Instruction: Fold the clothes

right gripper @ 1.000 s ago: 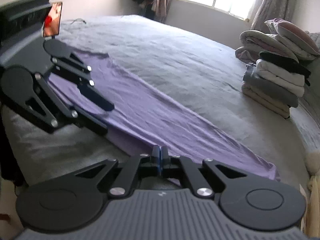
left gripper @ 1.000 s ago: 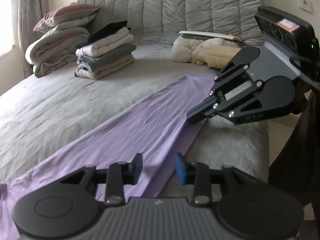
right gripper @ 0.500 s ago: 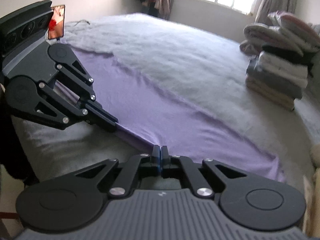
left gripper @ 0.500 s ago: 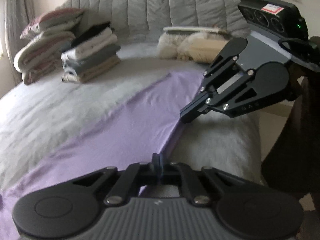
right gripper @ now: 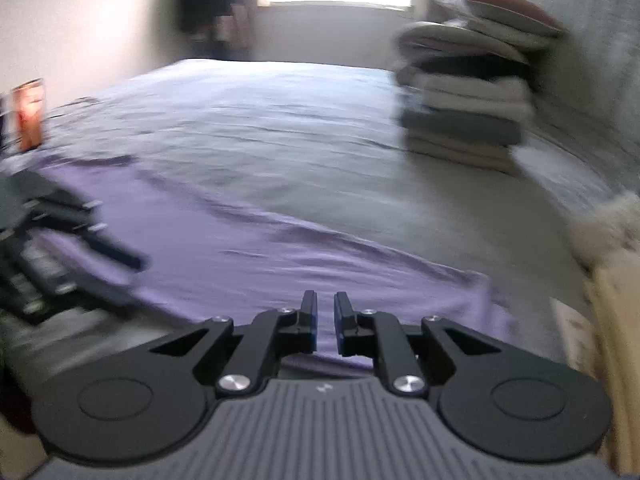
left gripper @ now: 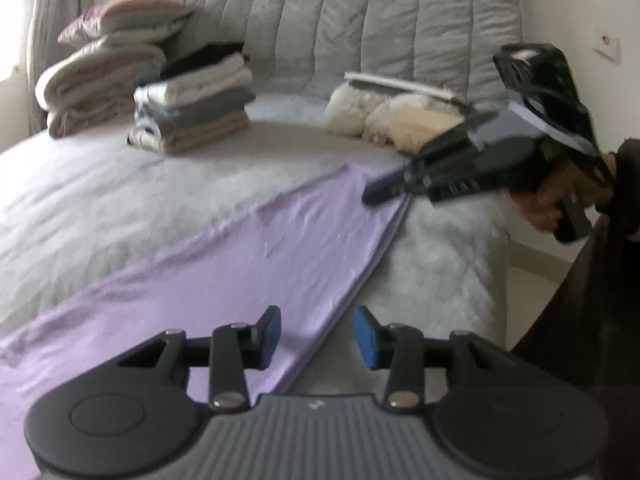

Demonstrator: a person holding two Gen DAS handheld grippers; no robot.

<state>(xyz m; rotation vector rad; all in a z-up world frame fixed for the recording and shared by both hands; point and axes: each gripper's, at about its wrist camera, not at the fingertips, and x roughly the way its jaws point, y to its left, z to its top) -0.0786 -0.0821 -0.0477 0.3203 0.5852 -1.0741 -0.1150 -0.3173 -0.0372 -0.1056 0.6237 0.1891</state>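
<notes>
A long lilac garment point(left gripper: 248, 256) lies spread flat along the near edge of a bed covered in a grey bedspread point(left gripper: 100, 200), running from the near left corner toward the right edge, with its doubled hem following the drop of the mattress. The left gripper point(left gripper: 317, 338) hangs just above that hem with its blue-padded fingers point(left gripper: 365, 338) spread well apart and nothing between them. The right gripper point(right gripper: 326, 322) sits low over the other end of the same cloth; a narrow gap of purple shows between its pads, so it is slightly parted and grips nothing. In the left wrist view it appears blurred at the right edge of the bed, held by a hand point(left gripper: 548, 200), its tip at the garment's far corner. Toward the headboard point(left gripper: 360, 12) end stands a stack of folded clothes point(left gripper: 192, 108) in white, grey and beige with a dark piece on top, and beside it, at the far left corner, a pile of folded quilts and pillows point(left gripper: 100, 72). A fluffy cream blanket point(left gripper: 392, 116) lies near the headboard by the right edge. A wall plate point(left gripper: 606, 46) carries a red mark, too blurred to read; no other lettering is legible.
</notes>
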